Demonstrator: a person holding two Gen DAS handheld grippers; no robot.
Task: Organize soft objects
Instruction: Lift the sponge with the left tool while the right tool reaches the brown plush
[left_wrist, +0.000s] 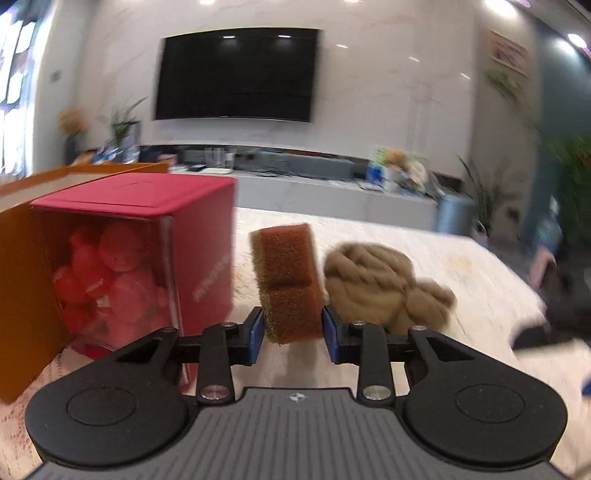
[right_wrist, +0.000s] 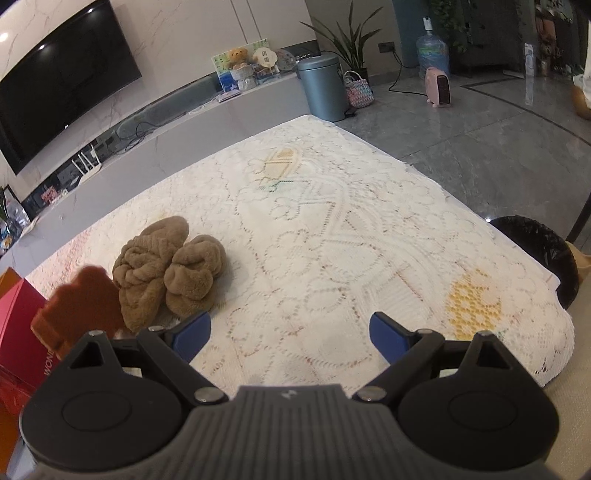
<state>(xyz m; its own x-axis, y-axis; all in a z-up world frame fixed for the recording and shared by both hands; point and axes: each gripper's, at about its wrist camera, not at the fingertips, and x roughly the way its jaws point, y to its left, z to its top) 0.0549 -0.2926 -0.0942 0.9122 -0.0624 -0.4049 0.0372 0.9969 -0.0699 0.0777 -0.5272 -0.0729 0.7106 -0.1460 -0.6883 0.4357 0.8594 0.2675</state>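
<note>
Sponge (left_wrist: 286, 280), brown scouring type: one. Towel (right_wrist: 168, 269), tan, bunched: one. Red box (left_wrist: 147, 254) with clear front: one. Orange box (left_wrist: 26, 280): one. Lace cloth (right_wrist: 332, 229) over the tabletop: one. Grippers: two, left (left_wrist: 293, 330) and right (right_wrist: 290, 334).

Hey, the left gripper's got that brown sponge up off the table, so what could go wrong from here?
1. The left gripper pinches only the lower end of the brown scouring sponge, which leans and could slip out.
2. The red box with a clear window stands close to its left; a swing could knock it.
3. The crumpled tan plush towel lies on the white lace tablecloth close behind and could be dragged along.
</note>
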